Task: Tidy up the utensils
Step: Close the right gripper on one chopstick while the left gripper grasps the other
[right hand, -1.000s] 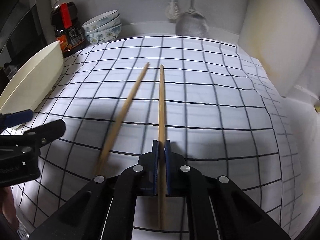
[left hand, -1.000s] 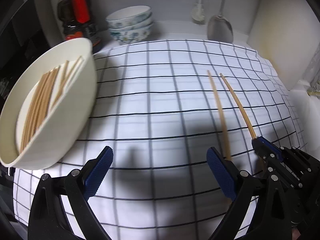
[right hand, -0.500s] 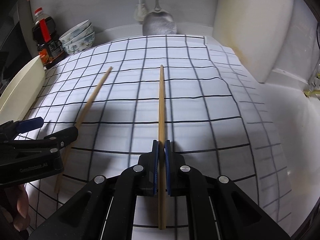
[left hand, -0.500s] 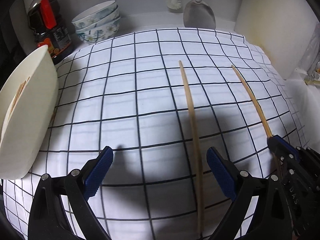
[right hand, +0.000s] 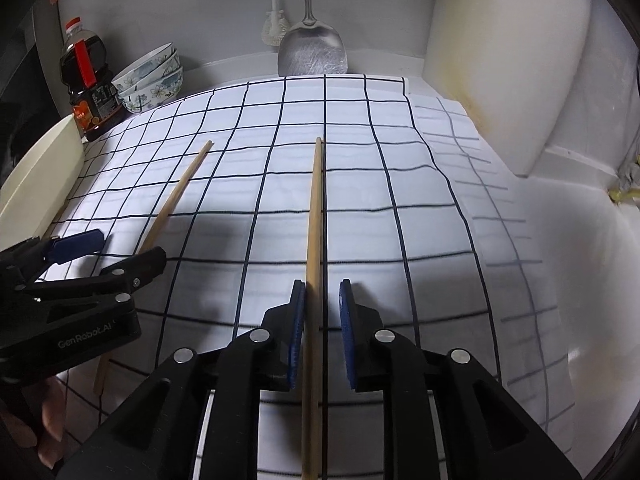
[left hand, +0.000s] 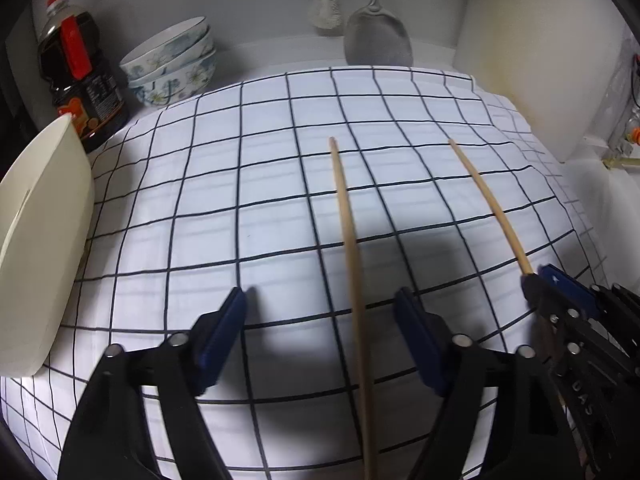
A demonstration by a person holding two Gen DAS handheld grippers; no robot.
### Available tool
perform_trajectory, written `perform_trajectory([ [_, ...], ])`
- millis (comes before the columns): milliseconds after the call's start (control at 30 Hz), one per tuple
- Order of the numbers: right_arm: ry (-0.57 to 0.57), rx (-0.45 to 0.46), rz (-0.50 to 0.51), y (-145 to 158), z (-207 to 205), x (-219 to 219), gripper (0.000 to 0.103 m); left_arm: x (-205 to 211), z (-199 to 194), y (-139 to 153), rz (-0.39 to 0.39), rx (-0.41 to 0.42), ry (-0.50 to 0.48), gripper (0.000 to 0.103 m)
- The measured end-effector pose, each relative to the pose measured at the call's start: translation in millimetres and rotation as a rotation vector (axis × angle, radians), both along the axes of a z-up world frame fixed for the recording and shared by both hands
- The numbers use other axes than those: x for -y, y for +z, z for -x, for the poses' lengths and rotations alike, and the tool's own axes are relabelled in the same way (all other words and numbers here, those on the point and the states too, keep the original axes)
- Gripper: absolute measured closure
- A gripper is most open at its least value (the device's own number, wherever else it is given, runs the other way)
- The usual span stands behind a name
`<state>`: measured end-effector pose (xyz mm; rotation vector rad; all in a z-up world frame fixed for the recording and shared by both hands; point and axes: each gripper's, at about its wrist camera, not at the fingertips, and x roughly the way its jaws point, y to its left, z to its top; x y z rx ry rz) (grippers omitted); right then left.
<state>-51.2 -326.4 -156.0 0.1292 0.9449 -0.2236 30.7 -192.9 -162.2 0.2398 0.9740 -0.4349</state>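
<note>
A checked cloth (left hand: 248, 200) covers the worktop, with a cream bowl (left hand: 40, 240) at its left edge and a sauce bottle (left hand: 76, 76), stacked bowls (left hand: 176, 64) and a metal spatula (right hand: 312, 52) along the back. The left tool (left hand: 320, 320) has just been closing, its jaws apart around one chopstick (left hand: 348, 232) lying on the cloth, pads not touching it. The right tool (right hand: 322, 320) has just been opening, a narrow gap now around the other chopstick (right hand: 314, 216), which rests against the left pad only.

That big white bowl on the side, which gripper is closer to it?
Left. The left gripper sits nearer the white bowl; the right gripper is farther away, past both chopsticks.
</note>
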Motion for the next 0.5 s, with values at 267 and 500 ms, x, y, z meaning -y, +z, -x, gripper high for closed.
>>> perform_trajectory([
  [267,0.045,-0.001,0.045,-0.7,-6.8,-11.2,0.097,13.9,12.8,4.6,-0.005,0.015,-0.072,0.096],
  [500,-0.014,0.017,-0.103,11.9,1.4,-2.0,0.097,-2.5,12.3,18.2,0.029,-0.084,-0.067,0.096],
])
